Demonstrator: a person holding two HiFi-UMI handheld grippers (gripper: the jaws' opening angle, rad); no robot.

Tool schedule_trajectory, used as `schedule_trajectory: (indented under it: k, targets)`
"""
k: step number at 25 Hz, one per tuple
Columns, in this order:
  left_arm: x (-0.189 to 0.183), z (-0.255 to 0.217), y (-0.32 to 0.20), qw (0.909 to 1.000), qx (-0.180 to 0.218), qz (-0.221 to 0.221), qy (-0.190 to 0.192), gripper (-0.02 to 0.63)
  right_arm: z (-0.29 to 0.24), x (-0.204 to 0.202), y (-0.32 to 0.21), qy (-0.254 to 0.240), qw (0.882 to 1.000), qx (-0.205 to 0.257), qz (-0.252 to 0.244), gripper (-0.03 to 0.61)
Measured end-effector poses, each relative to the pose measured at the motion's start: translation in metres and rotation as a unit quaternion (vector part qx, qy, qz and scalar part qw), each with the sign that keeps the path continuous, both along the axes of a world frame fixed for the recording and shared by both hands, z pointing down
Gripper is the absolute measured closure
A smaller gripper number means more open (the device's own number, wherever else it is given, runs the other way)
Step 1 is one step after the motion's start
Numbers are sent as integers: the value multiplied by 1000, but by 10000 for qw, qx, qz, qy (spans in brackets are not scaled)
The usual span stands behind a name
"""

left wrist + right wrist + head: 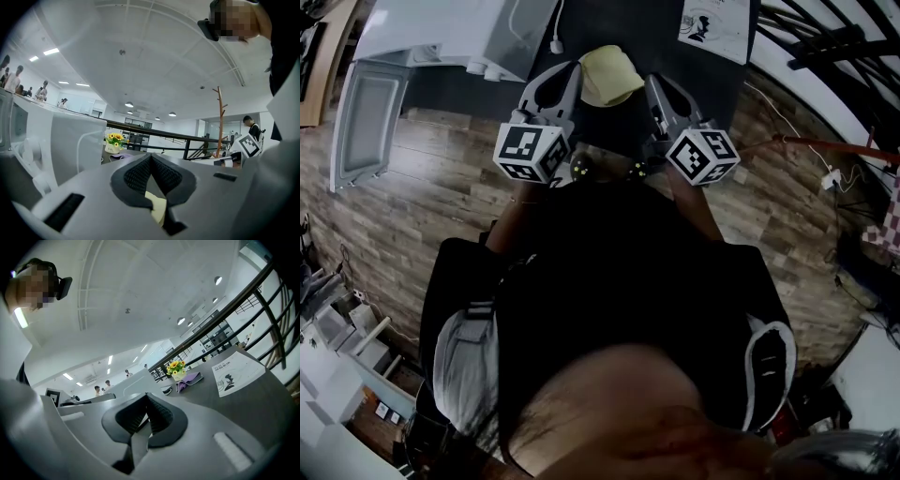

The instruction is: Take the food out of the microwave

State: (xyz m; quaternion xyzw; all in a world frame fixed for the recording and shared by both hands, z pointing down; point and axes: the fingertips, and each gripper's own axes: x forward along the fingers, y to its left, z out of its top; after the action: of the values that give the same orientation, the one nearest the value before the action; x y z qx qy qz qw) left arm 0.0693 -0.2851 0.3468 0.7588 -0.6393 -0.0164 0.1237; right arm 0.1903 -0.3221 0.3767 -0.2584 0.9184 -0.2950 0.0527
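The food (609, 75) is a pale yellow, soft-looking piece held up over the dark table (712, 75) between my two grippers. My left gripper (574, 82) is shut on its left edge; in the left gripper view a yellow corner (157, 207) shows pinched between the pads. My right gripper (654, 89) is shut at its right edge, where a thin pale strip (139, 442) sits between the closed pads. The white microwave (441, 28) stands at the upper left with its door (366, 117) swung open; its white side (70, 140) also fills the left of the left gripper view.
A printed sheet (717, 26) lies on the table's far right. A pot of yellow flowers (177, 369) and a purple cloth (191, 378) sit further along it. A black railing (243, 296) runs on the right. Wood floor (422, 187) lies below, with cables (825, 173) at the right.
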Motion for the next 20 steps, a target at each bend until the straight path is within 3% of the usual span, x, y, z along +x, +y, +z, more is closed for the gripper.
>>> schedule_trajectory:
  k: [10, 20]
  targets:
    - [1, 2, 17, 9978, -35, -637, -176, 607, 7, -6, 0, -76, 9978, -80, -653, 578]
    - [-18, 12, 56, 9899, -312, -1343, -339, 607, 8, -44, 25, -379, 9842, -81, -1727, 578]
